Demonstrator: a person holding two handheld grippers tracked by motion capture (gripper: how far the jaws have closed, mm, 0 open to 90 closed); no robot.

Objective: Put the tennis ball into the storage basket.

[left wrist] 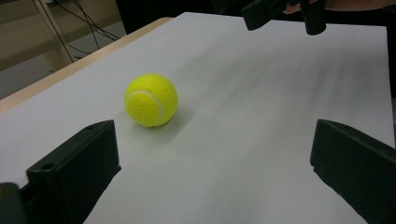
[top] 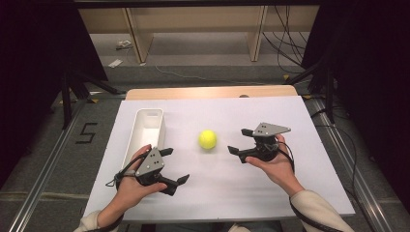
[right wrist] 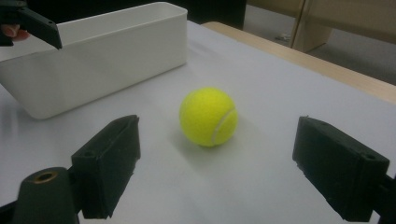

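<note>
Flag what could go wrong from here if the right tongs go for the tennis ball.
1. The tennis ball lies loose on the flat white table cover; a nudge from one jaw of the open right tongs could roll it away.
2. The open left tongs point toward the same ball, so both could collide.
3. The white bin is narrow, so a drop might miss.

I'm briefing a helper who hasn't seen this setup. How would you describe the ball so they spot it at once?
Look at the white table top. Near its middle, right of the long white bin and between the left gripper and right gripper, sits a tennis ball. It is the one round, bright yellow thing, with a pale seam, touching nothing but the table.
</note>
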